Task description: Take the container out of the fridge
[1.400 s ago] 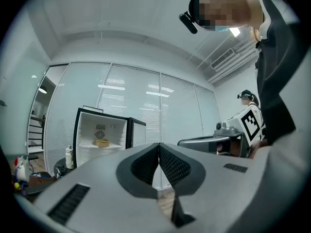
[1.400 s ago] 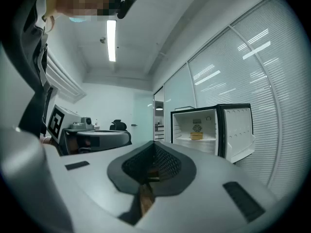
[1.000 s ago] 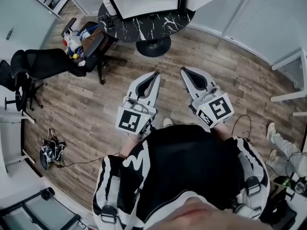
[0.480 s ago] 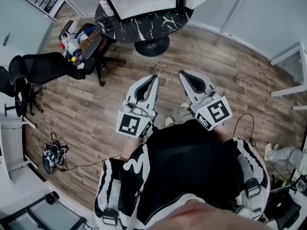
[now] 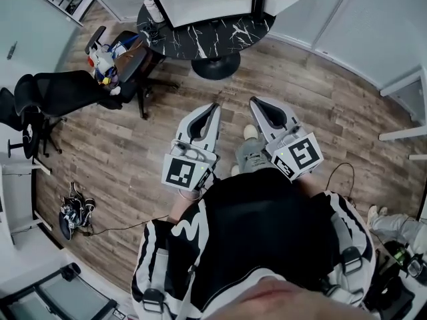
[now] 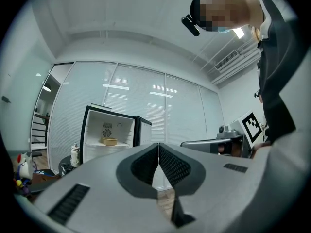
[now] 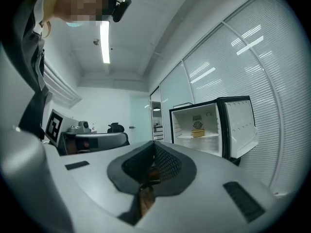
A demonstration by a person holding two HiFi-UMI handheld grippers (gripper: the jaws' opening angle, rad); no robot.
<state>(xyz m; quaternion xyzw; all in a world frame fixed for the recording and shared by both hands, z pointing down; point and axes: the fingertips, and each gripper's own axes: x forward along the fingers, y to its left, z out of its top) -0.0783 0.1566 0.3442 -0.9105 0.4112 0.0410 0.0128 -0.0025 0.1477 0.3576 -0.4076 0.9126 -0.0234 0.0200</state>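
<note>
A small fridge [image 6: 109,135] stands open on a round black marble table [image 5: 207,35], far ahead of me. On its shelf sits a tan container [image 6: 110,141], which the right gripper view shows as a small yellowish tub [image 7: 198,133]. I hold my left gripper [image 5: 215,105] and right gripper [image 5: 254,101] side by side in front of my chest, well short of the table. Both are shut with nothing between the jaws. In the left gripper view the fingertips [image 6: 158,144] meet in a thin line.
A black office chair [image 5: 60,89] and a seat piled with colourful items [image 5: 107,55] stand left of the table. A white bottle [image 6: 75,155] sits on the table beside the fridge. Cables and a dark object [image 5: 70,209] lie on the wood floor at left. The fridge door [image 7: 239,125] hangs open.
Both grippers have stayed shut and side by side. The view has shifted slightly toward the table as the person steps; a foot shows between the grippers.
</note>
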